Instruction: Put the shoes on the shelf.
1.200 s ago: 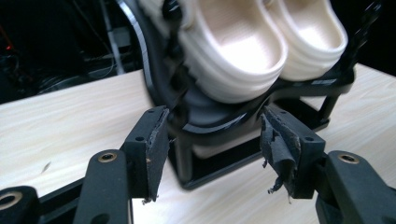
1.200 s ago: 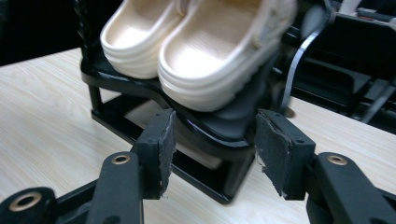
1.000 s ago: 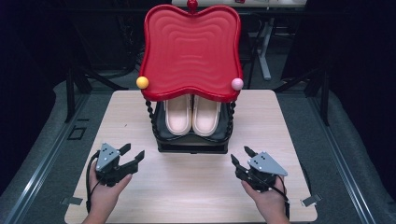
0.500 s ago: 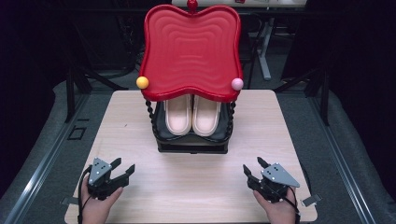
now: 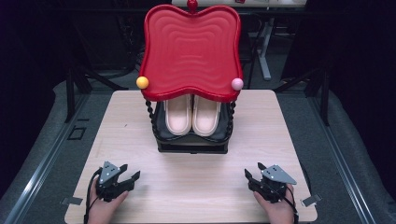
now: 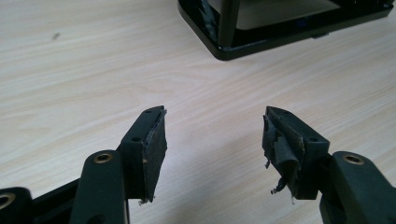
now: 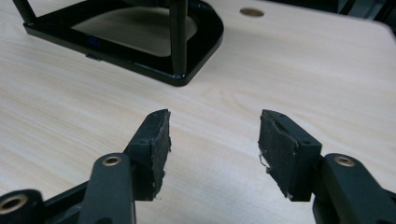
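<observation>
— Since the earlier frames, you've drawn both hands back toward your edge of the table (image 5: pixel 140 135); your left gripper (image 5: pixel 127 176) and right gripper (image 5: pixel 252 173) now sit low near the front corners, well apart from the rack (image 5: pixel 191 140).

— And the jaws?

— Spread on both, pinching nothing; bare wood shows between them in each gripper view. The rack hasn't shifted.

— What's around you?

— The black rack stands mid-table, holding a pair of pale slippers (image 5: pixel 192 114) side by side on its lower shelf. Its red tray top (image 5: pixel 191 51) overhangs them, with a yellow ball (image 5: pixel 142 82) at one front corner and a pink ball (image 5: pixel 237 84) at the other. Nothing lies between your grippers and the rack.

— Anything hard to see?

— The tray hides the slippers' far ends. In your gripper views, just the rack's base (image 6: pixel 280 37) and a post show, cut off at the top. The pads (image 6: pixel 280 144) look frayed.
</observation>
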### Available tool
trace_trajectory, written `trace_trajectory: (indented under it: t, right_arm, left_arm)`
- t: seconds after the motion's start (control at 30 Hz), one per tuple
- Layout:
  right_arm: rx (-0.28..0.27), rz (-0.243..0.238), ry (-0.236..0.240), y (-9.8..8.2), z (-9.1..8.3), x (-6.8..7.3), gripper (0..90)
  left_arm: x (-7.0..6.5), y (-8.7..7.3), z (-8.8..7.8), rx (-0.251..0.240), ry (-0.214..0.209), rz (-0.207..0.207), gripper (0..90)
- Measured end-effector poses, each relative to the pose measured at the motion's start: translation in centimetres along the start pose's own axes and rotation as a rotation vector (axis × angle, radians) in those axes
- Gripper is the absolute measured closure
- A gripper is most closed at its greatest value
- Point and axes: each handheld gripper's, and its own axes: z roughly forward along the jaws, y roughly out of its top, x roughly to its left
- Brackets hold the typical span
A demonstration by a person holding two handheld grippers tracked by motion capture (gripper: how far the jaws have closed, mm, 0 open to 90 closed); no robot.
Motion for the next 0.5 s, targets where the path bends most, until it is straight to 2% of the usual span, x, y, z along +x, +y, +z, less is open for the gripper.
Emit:
trace_trajectory:
  t: [0.03,0.4,0.5]
  right_arm:
    - [0.006,0.009,0.006,-0.1,0.1,0.0,43.8]
    - [0.05,-0.024,0.028,-0.6,1.2,0.9,43.7]
    - [0.039,-0.019,0.034,-0.7,1.5,1.0,43.5]
  left_arm:
    - [-0.1,0.0,0.2,0.008,-0.005,0.005,40.3]
    - [-0.9,-0.1,0.8,0.03,-0.029,0.039,40.3]
    - [-0.9,-0.1,0.8,0.033,-0.029,0.047,40.2]
